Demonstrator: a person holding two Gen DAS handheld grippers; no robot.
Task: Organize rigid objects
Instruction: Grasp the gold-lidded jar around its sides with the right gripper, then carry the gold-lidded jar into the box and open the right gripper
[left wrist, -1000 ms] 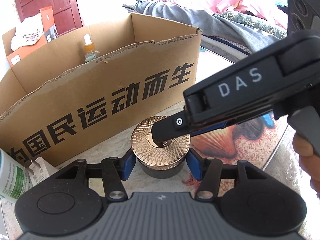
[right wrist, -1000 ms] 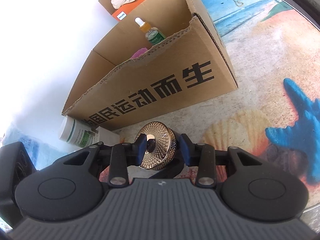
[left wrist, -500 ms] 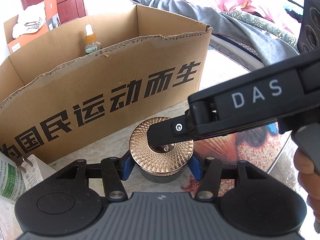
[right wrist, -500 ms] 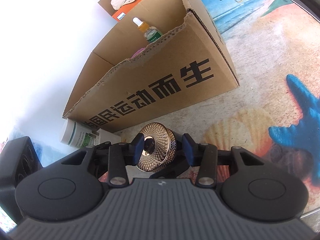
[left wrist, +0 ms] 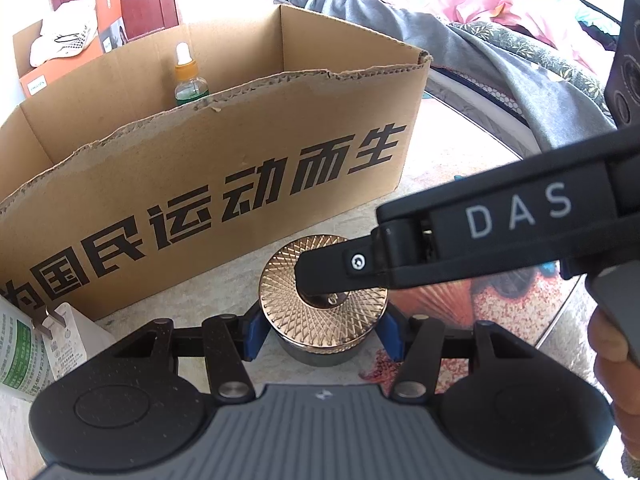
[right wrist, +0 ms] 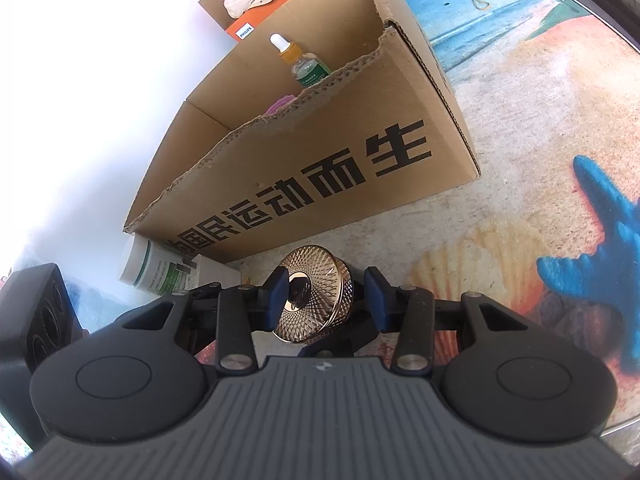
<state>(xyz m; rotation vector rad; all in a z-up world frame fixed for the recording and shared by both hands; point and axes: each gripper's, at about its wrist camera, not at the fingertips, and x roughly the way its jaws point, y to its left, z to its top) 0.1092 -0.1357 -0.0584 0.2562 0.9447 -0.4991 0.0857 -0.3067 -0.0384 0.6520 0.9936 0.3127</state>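
Note:
A dark jar with a gold patterned lid (left wrist: 320,308) stands on the printed table mat, just in front of the cardboard box (left wrist: 200,184). My left gripper (left wrist: 322,334) is shut on the jar body, a blue pad on each side. My right gripper (right wrist: 326,300) comes in from the right, its jaws straddling the lid (right wrist: 316,300). One finger (left wrist: 340,268) lies across the lid top. The left pad touches the lid and the right pad stands a little off it. A dropper bottle (left wrist: 188,80) stands inside the box.
A white and green tube (left wrist: 20,344) and a white packet (left wrist: 68,340) lie at the box's left front corner. Bedding (left wrist: 480,20) lies behind the table. A blue starfish print (right wrist: 592,248) marks the mat to the right. Orange boxes (right wrist: 248,12) stand beyond the cardboard box.
My right gripper's jaws have spread apart around the lid. The left gripper has closed in a little and its pads now press the jar body. The jar stays on the mat.

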